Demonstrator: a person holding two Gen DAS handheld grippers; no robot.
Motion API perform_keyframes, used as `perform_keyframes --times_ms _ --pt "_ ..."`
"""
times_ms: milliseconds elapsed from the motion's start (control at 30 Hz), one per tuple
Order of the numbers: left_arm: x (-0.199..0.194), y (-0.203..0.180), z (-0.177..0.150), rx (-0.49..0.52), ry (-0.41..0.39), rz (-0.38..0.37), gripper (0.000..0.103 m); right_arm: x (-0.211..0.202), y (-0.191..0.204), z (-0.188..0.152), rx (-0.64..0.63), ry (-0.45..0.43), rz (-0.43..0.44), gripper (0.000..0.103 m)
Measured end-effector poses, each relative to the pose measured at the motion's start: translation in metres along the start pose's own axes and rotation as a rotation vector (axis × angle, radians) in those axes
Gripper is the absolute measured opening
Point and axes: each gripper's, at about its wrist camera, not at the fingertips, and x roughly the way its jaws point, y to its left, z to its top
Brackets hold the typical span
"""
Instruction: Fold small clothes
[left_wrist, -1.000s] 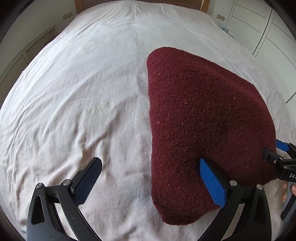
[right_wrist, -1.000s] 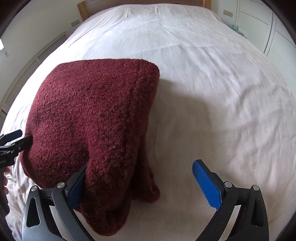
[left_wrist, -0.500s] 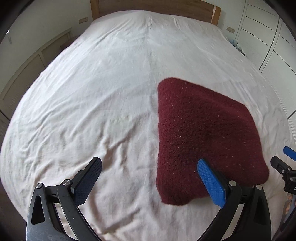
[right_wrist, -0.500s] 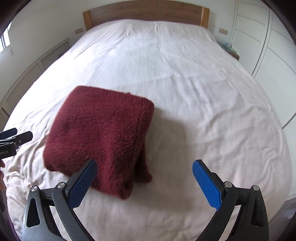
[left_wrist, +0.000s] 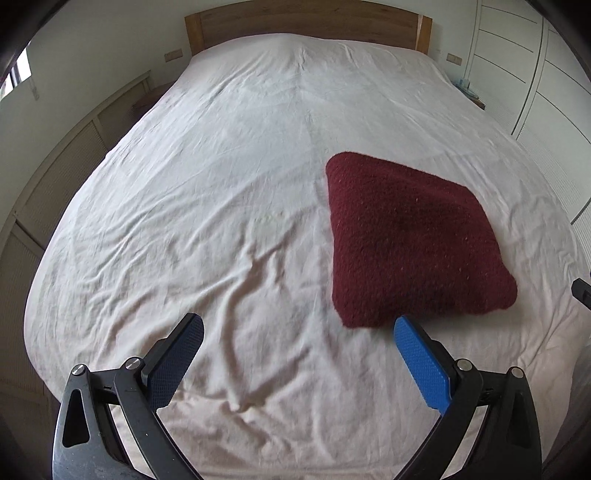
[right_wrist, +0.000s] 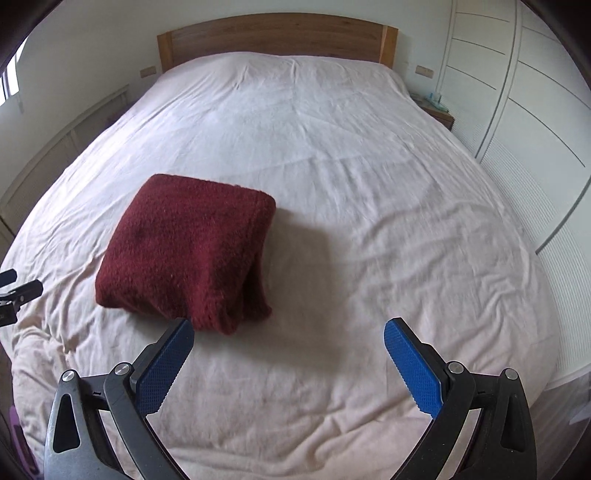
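Observation:
A dark red knitted garment (left_wrist: 413, 243) lies folded into a thick square on the white bed sheet (left_wrist: 221, 221). In the right wrist view the same folded garment (right_wrist: 184, 251) sits left of centre, its layered edges facing me. My left gripper (left_wrist: 295, 343) is open above the sheet, just short of the garment's near left corner, holding nothing. My right gripper (right_wrist: 288, 347) is open too, empty, with its left pad close to the garment's near edge. The tip of the left gripper (right_wrist: 18, 291) shows at the left rim of the right wrist view.
The wrinkled sheet covers a wide bed with a wooden headboard (right_wrist: 277, 37) at the far end. White wardrobe doors (right_wrist: 517, 110) line the right side, and a small bedside table (right_wrist: 437, 109) stands beside them. Wall panels (left_wrist: 74, 155) run along the left.
Both grippers have pulled back and up from the garment, which looked much larger a second ago. The garment stays folded on the sheet, and more of the bed and headboard shows.

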Motion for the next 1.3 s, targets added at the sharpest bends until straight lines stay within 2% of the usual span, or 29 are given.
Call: perform_keyframes --times_ms 367,1300 --pt "-0.002 -0.002 -0.005 0.012 0.008 0.022 0.102 -0.005 -0.008 -0.008 0.030 0.007 -0.009 0.103" --pt "-0.001 -0.011 -0.004 0.018 0.020 -0.008 0.102 -0.006 -0.008 -0.013 0.019 0.031 -0.023 0.103"
